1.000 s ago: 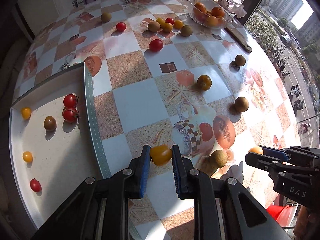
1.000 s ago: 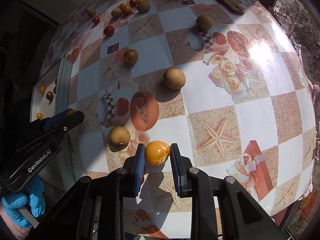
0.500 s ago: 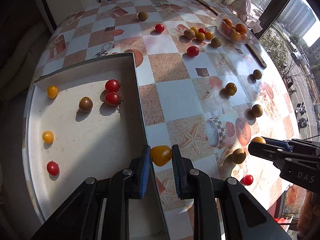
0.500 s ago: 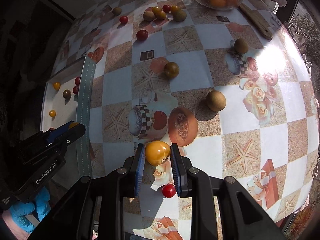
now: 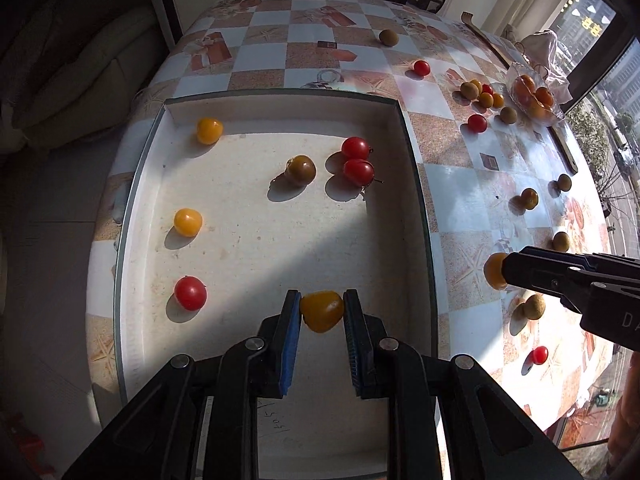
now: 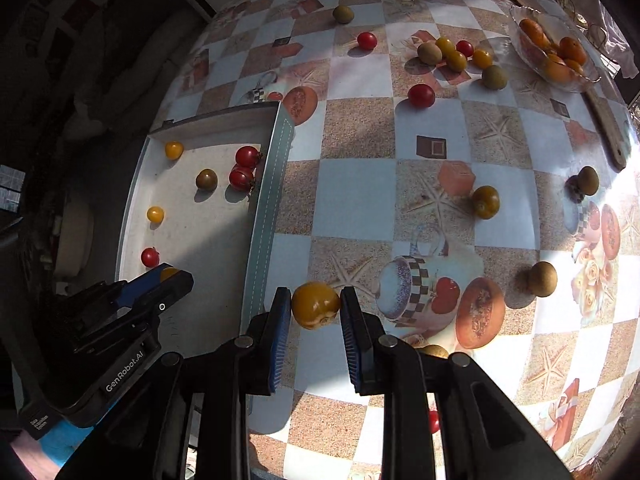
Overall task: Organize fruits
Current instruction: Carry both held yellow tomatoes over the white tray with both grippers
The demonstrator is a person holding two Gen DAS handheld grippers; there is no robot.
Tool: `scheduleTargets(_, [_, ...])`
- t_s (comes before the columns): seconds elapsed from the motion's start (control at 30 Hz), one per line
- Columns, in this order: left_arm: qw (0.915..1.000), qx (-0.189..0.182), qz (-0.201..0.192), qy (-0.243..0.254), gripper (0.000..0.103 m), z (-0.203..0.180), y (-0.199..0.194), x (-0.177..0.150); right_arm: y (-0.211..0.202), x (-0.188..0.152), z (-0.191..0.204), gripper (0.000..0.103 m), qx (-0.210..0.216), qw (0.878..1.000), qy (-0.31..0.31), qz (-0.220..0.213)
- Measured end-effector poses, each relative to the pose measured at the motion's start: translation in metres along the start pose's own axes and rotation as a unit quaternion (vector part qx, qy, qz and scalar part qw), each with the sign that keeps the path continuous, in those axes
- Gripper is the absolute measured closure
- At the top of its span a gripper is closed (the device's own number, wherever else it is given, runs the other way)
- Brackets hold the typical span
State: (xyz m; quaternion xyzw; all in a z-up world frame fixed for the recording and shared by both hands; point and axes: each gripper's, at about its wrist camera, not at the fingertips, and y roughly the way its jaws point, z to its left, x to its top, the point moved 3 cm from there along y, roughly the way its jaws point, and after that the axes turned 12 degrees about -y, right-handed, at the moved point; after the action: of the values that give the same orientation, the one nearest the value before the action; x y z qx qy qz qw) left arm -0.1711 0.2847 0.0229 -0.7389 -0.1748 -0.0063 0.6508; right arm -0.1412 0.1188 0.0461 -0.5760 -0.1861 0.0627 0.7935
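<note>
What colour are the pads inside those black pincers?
Blue, ribbed pads on the left gripper; clearest in the left wrist view.

Left wrist view: steeply downward along the left tongs (image 5: 322, 312), close above the white tray (image 5: 416, 184). Right wrist view: steeply downward along the right tongs (image 6: 316, 306), above the desk (image 6: 356, 196) just right of the tray. Both views share tray, desk and each other's tongs.

Hard sunlight came from the window (image 5: 608, 80) side, right of frame. Fruit threw sharp dark shadows leftward across the tray (image 5: 256, 240). Glare washed out the surface (image 6: 624, 184) at right. Left edges were near black. Heavy fisheye bending, focus crisp.
</note>
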Motion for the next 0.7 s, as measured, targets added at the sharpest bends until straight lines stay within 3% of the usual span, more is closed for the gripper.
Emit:
scheduleTargets(0.33, [0.9982, 0.027, 0.005, -0.053, 0.080, 0.057, 0.005, -0.007, 0.032, 0.033, 0.058, 0.075, 0.029, 0.998, -0.060, 0.017])
scheduleTargets(0.57, [0.9969, 0.029, 0.010, -0.072, 0.080, 0.073, 0.010, -0.015, 0.039, 0.035, 0.069, 0.075, 0.023, 0.997, -0.072, 0.024])
scheduleTargets(0.7, [0.9972, 0.029, 0.010, -0.069, 0.080, 0.072, 0.012, -0.014, 0.026, 0.015, 0.042, 0.060, -0.015, 0.999, -0.048, 0.021])
